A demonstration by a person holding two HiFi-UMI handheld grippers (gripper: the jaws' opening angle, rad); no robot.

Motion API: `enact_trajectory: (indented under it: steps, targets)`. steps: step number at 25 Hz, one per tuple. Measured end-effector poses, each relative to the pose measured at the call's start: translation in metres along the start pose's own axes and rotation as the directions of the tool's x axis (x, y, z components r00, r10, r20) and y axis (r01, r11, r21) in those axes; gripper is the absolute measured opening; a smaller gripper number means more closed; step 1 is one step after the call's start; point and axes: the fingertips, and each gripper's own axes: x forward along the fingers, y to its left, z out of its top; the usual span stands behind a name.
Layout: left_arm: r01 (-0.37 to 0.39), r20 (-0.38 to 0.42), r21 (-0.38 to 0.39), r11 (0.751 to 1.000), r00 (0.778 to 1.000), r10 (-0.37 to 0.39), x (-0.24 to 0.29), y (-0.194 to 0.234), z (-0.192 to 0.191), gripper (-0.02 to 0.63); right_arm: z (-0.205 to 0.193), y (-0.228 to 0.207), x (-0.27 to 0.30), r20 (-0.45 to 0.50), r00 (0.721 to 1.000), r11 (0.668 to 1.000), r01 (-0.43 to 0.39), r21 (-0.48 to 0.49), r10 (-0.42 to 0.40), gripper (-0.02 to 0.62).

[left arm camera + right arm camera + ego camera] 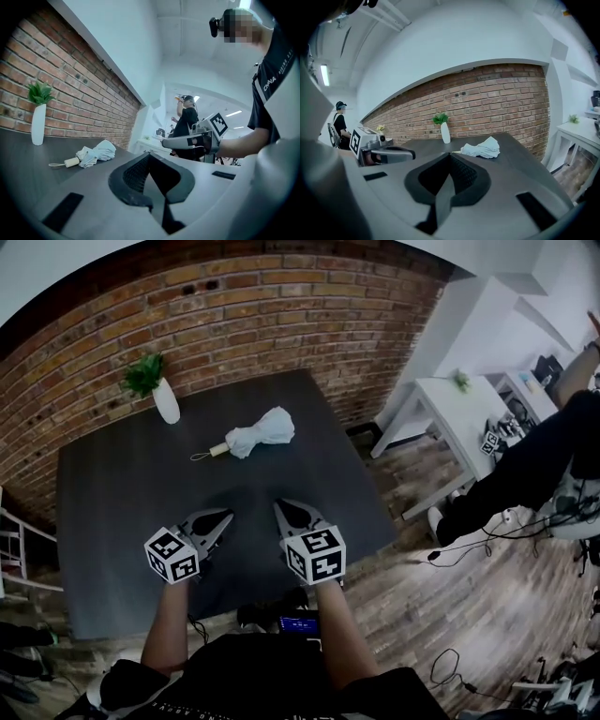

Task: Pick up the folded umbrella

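Observation:
A folded white umbrella [258,435] with a pale handle and a wrist loop lies on the dark table [112,512], toward its far side. It also shows in the left gripper view as the umbrella [96,153] and in the right gripper view as the umbrella [482,148]. My left gripper [225,516] and right gripper [279,507] hover side by side over the near half of the table, well short of the umbrella. Both are shut with nothing between their jaws. The right gripper [165,141] crosses the left gripper view; the left gripper [411,154] shows in the right gripper view.
A white vase with a green plant [161,390] stands at the table's far left, before a brick wall [281,306]. A white side table [459,413] and a seated person [534,465] are to the right, with cables on the wooden floor [450,615].

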Motion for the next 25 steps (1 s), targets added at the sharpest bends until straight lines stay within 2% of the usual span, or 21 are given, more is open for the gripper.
enact_trajectory:
  steps: [8, 15, 25]
  targets:
    - [-0.068, 0.022, 0.041, 0.997, 0.997, 0.067, 0.028, 0.009, 0.029, 0.002, 0.028, -0.019, 0.023, -0.024, 0.993, 0.989, -0.113, -0.091, 0.112, 0.008]
    - [-0.069, -0.007, 0.073, 0.995, 0.998, 0.070, 0.058, 0.002, 0.034, 0.002, 0.034, -0.024, 0.034, -0.036, 0.980, 0.974, -0.200, -0.102, 0.197, 0.008]
    - [-0.094, -0.024, 0.060, 0.994, 0.995, 0.096, 0.073, 0.006, 0.029, 0.002, 0.032, -0.039, 0.038, -0.034, 0.973, 0.970, -0.230, -0.083, 0.227, 0.008]
